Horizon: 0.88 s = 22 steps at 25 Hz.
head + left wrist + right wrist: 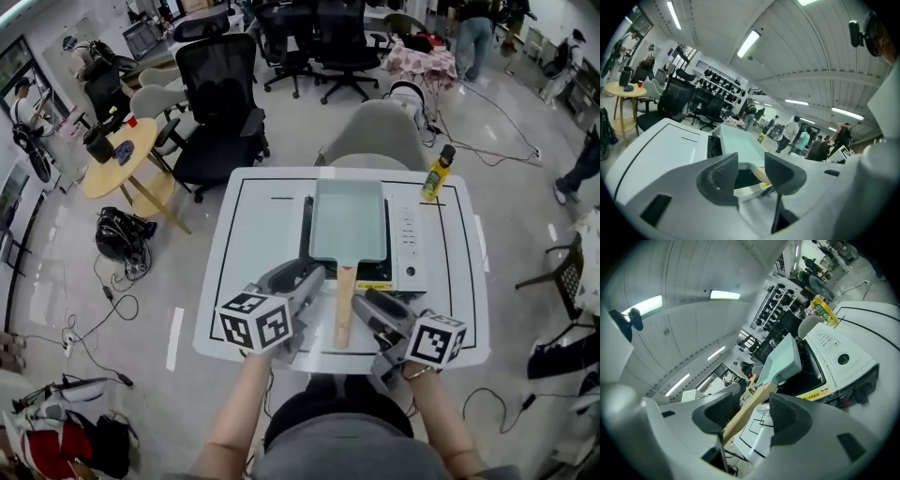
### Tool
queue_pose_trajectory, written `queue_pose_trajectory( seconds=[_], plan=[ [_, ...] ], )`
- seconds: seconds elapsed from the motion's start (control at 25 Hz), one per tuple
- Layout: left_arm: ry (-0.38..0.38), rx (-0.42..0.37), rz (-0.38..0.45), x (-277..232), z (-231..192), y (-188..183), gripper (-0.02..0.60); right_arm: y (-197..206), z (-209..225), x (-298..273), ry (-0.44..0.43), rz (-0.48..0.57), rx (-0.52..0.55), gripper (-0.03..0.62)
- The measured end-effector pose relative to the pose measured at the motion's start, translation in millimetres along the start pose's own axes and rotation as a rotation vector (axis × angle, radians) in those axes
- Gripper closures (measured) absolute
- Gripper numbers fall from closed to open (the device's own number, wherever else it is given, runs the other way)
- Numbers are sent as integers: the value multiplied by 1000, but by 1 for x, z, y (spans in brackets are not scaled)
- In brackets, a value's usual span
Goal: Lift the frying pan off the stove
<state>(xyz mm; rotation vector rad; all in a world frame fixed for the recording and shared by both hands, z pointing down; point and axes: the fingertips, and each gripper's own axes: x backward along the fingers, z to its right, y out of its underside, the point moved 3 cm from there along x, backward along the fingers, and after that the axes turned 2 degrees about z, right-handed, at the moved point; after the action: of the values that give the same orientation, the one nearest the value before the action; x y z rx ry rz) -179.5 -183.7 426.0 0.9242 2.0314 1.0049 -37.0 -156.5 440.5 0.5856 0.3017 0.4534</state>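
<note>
Frying pan [349, 220] is a rectangular pale-green one and sits flat on the stove [410, 251], mid-tabletop [251, 246]. Its wooden handle [345, 307] sticks out over the stove's near edge toward the person. Left hand-held gripper [750, 166]: released, jaws apart with nothing clamped. It's on the left of the handle, tips near the stove's near-left corner; its own view looks through the gap at the stove edge and the pan's base. Right hand-held gripper [752, 408]: also released, jaws spread wide. In the right gripper view the handle runs through the gap between the pads with neither pad pressing on it. From the head view its tips sit just beside the handle on the right, so I can't tell whether the handle end is actually inside the jaws or just lined up ahead of them. Yellow bottle [436, 173] stands upright at the far right corner of the tabletop, clear of the stove.
</note>
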Motion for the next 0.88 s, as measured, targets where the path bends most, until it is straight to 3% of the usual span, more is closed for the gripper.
queue_pose_trajectory(
  seconds=[0.28,0.44,0.88],
  plan=[
    [177,191,-99,-15,1,9,413,3,-2,-1,49,53,-8,349],
    [231,295,-142,-21,-1,14,411,4,-6,-1,64,67,-14,349],
    [353,694,-225,-37,7,38,373,10,-6,2,79,67,-42,349]
  ],
)
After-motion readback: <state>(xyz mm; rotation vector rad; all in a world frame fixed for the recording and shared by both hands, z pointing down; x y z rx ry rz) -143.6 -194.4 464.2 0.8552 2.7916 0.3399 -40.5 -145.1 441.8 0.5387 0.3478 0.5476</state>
